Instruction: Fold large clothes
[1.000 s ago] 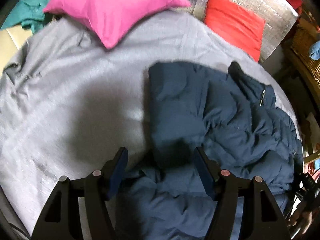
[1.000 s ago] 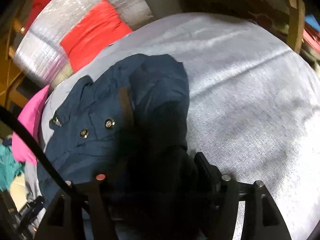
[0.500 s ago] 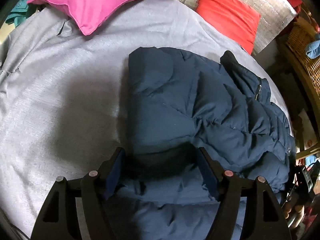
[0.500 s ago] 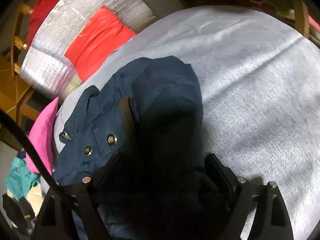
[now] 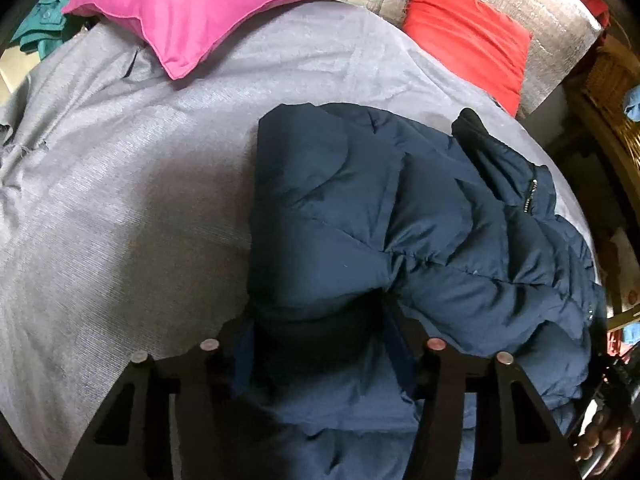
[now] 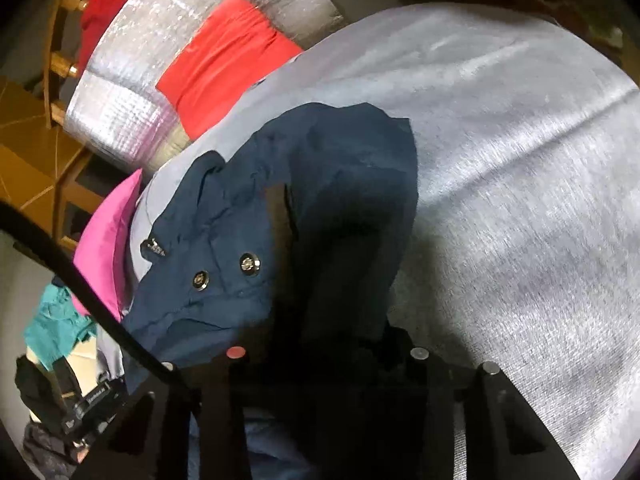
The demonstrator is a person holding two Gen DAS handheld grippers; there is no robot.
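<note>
Left wrist | left gripper [image 5: 320,344] wide, straddling puffy quilted navy jacket [image 5: 360,208]; right gripper [image 6: 316,344] grip unclear

1. Navy puffer jacket [image 5: 400,240] sprawls across the grey bedsheet [image 5: 120,220], quilted panels bunched and creased.
2. Left gripper [image 5: 320,340] has its two fingers spread around a thick fold of the jacket (fabric fills the gap between them).
3. Pink pillow [image 5: 200,12] sits at the top left of the sheet.
4. Red cushion [image 5: 468,36] leans on a silvery foil panel [image 5: 560,12] at top right.
5. Teal garment [image 5: 44,28] peeks in at the far left corner.
</note>
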